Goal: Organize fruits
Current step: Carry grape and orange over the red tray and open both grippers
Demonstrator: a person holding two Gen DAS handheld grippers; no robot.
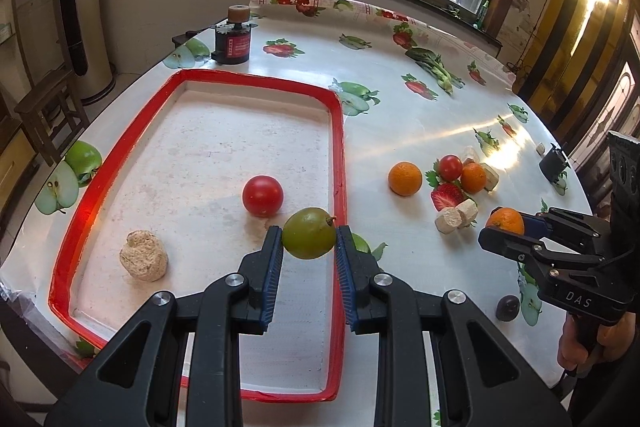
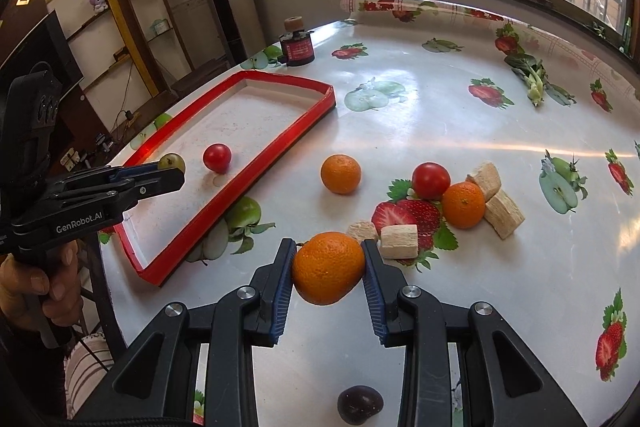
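Note:
My left gripper [image 1: 309, 241] is shut on a green fruit [image 1: 309, 233] and holds it over the right rim of the red-edged tray [image 1: 336, 155]. In the tray lie a red tomato [image 1: 262, 195] and a beige lump [image 1: 143, 261]. My right gripper [image 2: 329, 267] is shut on an orange [image 2: 327, 267] above the table. That gripper [image 1: 505, 231] shows at the right in the left wrist view, with its orange [image 1: 506, 220]. On the table lie two more oranges [image 2: 341, 173] [image 2: 463, 205], a second tomato [image 2: 431, 180] and a dark plum [image 2: 359, 405].
Several beige blocks [image 2: 399, 241] lie among the loose fruit. A black and red cylinder [image 2: 297, 49] stands behind the tray, and a green vegetable [image 2: 532, 75] lies at the far right. A person's hand [image 2: 40, 287] grips the left gripper's handle. The table's edge runs left of the tray.

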